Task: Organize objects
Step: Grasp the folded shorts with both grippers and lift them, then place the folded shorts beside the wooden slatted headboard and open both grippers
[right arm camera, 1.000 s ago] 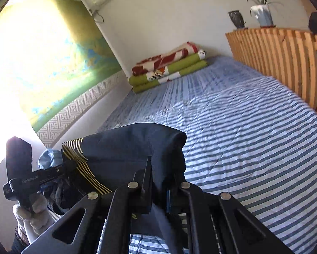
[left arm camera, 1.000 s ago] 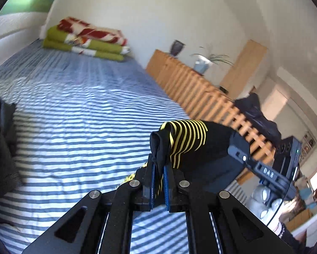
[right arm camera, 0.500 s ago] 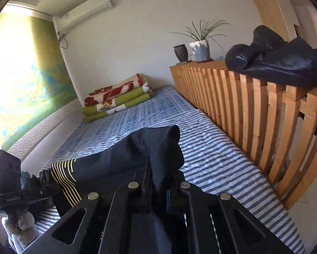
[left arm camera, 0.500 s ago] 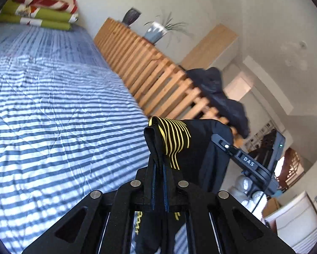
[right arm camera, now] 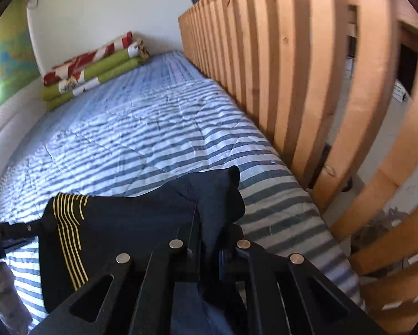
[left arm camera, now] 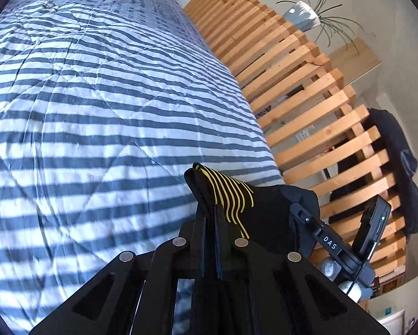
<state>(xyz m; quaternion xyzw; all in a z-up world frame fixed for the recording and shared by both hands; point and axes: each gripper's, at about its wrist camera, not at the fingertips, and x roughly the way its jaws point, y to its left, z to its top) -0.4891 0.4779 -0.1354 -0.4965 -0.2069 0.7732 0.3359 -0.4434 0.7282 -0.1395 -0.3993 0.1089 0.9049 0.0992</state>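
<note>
Both grippers pinch one dark garment (right arm camera: 142, 223) with yellow stripes, stretched between them above the striped bedspread (left arm camera: 97, 106): left gripper (left arm camera: 209, 223) clamped on the striped end, right gripper (right arm camera: 209, 237) on the plain end. A wooden slatted railing (right arm camera: 306, 83) stands close alongside; folded blankets (right arm camera: 91, 67) lie far off

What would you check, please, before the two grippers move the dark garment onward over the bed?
1. Left gripper shut on the dark garment at its yellow-striped end: ok.
2. Right gripper shut on the plain end: ok.
3. Garment off the striped bedspread: cannot tell.
4. Bedspread ahead free of things: ok.
5. Wooden slat rail close on the right: not ok.
</note>
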